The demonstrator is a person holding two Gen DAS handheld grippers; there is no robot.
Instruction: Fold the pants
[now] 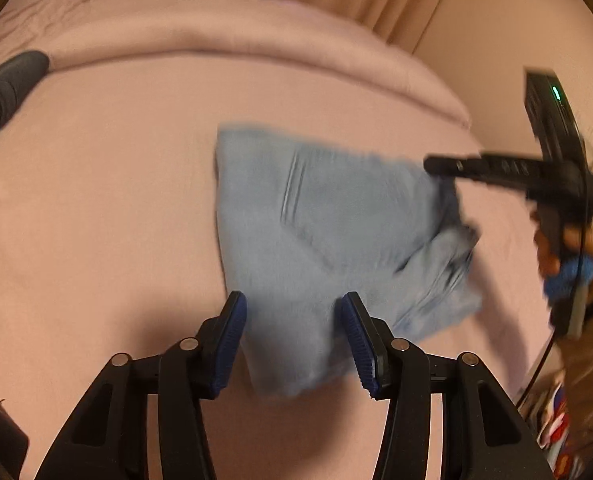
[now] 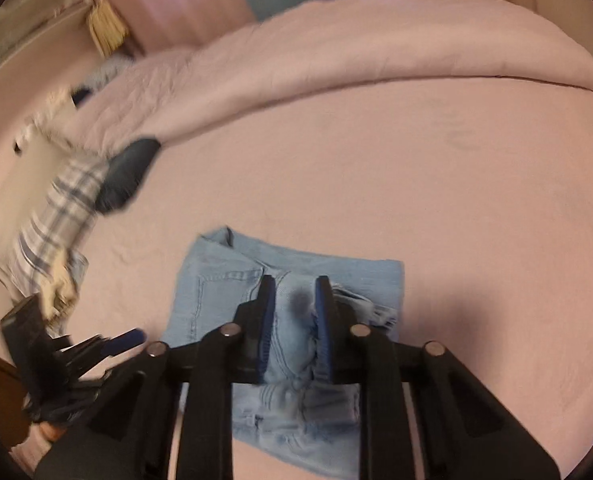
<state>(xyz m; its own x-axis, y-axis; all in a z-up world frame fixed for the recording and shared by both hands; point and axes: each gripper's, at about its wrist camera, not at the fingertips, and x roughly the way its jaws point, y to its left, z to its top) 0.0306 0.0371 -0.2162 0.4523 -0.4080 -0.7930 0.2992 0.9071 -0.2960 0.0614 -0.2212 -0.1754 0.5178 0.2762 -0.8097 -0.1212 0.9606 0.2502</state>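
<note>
Light blue jeans (image 1: 328,216) lie folded into a compact bundle on the pink bed sheet (image 1: 96,220); they also show in the right wrist view (image 2: 224,288). My left gripper (image 1: 294,304) is open and empty, hovering over the near edge of the bundle. My right gripper (image 2: 294,284) is open just above the jeans' bunched waistband, its jaws apart with nothing clamped between them. From the left wrist view the right gripper (image 1: 440,166) reaches in from the right at the bundle's right edge. The left gripper (image 2: 128,338) appears at the lower left of the right wrist view.
A rolled dark garment (image 1: 6,88) lies at the left of the bed, also in the right wrist view (image 2: 126,174). A plaid cloth (image 2: 56,216) and a pillow (image 2: 32,168) lie beside it. A folded pink duvet (image 1: 236,40) runs across the back.
</note>
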